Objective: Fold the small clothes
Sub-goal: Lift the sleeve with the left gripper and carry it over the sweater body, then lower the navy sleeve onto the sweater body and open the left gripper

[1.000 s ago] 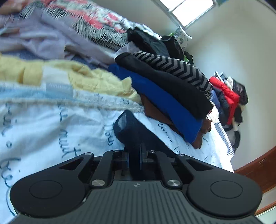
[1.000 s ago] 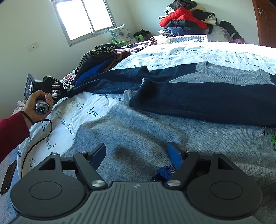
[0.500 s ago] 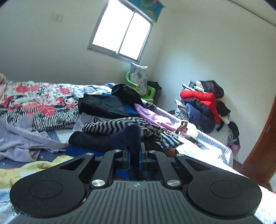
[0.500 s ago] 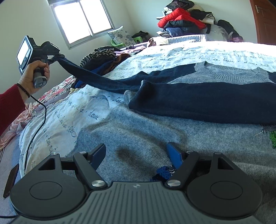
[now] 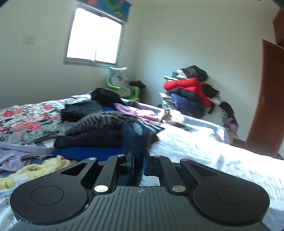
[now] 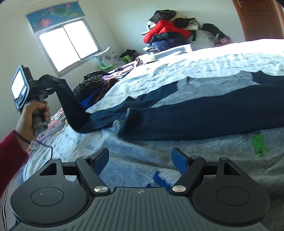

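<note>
Bedroom, daylight. Bed (image 6: 221, 58) w/ white cover printed in dark script, fills most of right wrist view. Sweater (image 6: 204, 113), navy and grey knit, spread flat across cover; grey lower part w/ green mark runs right up under right tool (image 6: 140, 160). Right tool: blue pads spread wide, nothing between, hovering just over grey knit.

Left tool (image 5: 137, 164): pads pressed together, pinching navy sleeve cuff (image 5: 135, 136); cuff sticks up in front of lens. In right wrist view sleeve (image 6: 71, 104) lifted off bed, slanting up from sweater body to left tool (image 6: 53, 83) near left edge. Hand (image 6: 33, 117) around tool handle, dark red sleeve at wrist (image 6: 8, 156), lit screen on back of tool.

Far side of bed: stack of folded clothes (image 5: 92, 131) — striped black-grey piece on top, black under, blue at bottom. Lilac garment (image 5: 134, 111) beside. Floral red-black-white bedding (image 5: 26, 120) at left, pale purple cloth and yellow cloth (image 5: 35, 168) nearer lens.

Room: white walls, sliding window (image 5: 94, 35) bright, blue floral blind rolled above (image 5: 110, 7). Wall switch left of window. Green plastic chair (image 5: 124, 88) in corner w/ patterned pillow on it. Heap of clothes (image 5: 190, 90) against wall, red jacket on top part, dark items around. Brown wooden door (image 5: 269, 99) at right. Left wrist view motion-blurred, fine detail not readable.
</note>
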